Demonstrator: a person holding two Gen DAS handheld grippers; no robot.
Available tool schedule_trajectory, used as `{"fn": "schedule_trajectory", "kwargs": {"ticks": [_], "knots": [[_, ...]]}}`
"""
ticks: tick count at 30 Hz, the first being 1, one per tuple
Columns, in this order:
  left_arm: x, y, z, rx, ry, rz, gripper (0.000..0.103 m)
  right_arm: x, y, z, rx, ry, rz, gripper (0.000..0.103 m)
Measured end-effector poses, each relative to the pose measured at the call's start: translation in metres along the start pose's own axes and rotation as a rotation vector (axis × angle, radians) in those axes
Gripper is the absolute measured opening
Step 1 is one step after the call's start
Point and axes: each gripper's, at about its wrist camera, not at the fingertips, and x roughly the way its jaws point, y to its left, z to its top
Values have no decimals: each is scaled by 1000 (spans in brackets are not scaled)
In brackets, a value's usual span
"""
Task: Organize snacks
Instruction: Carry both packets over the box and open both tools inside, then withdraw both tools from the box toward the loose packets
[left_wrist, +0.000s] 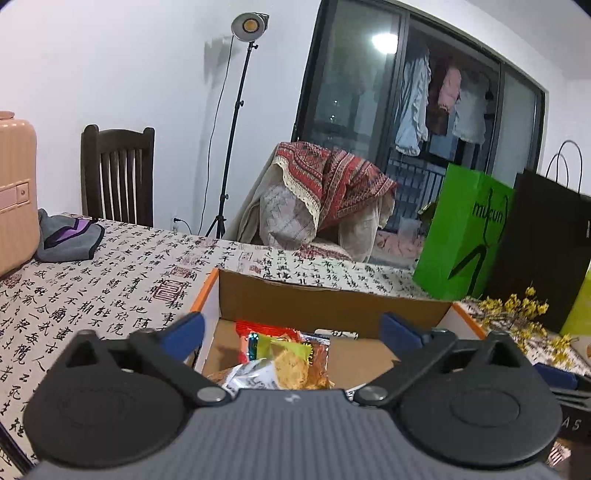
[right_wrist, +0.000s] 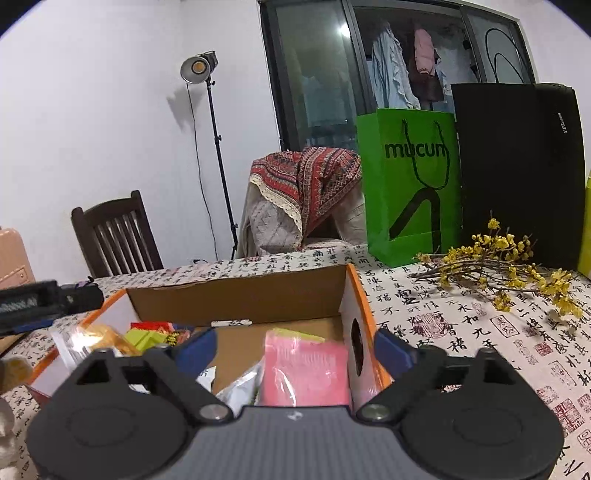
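Both the left gripper (left_wrist: 291, 328) and the right gripper (right_wrist: 293, 350) are seen spread wide and empty at lower centre, above the cardboard box (left_wrist: 332, 302) where snack packets (left_wrist: 291, 360) are piled.

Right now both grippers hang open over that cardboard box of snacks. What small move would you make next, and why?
Probably lift both clear. The left gripper and right gripper are open and empty, and the snack packets and pink packet already lie inside the cardboard box.
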Motion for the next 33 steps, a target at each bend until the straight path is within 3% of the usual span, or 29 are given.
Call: {"fn": "schedule_trajectory", "kwargs": {"ticks": [4,20,28,33], "knots": [[2,-2,-1,6,13,4,103,1,1,-1,0,4,-2,102],[-2,-2,0,1,35,12,103,-1,-1,-1,14,10,-20,103],[-37,-1,19,-29,36,-13,103,-15,-4,6,38,45,-62,103],[-54,0,17,-16,53,-23,103,-30,-4,6,46,63,-45,103]]}}
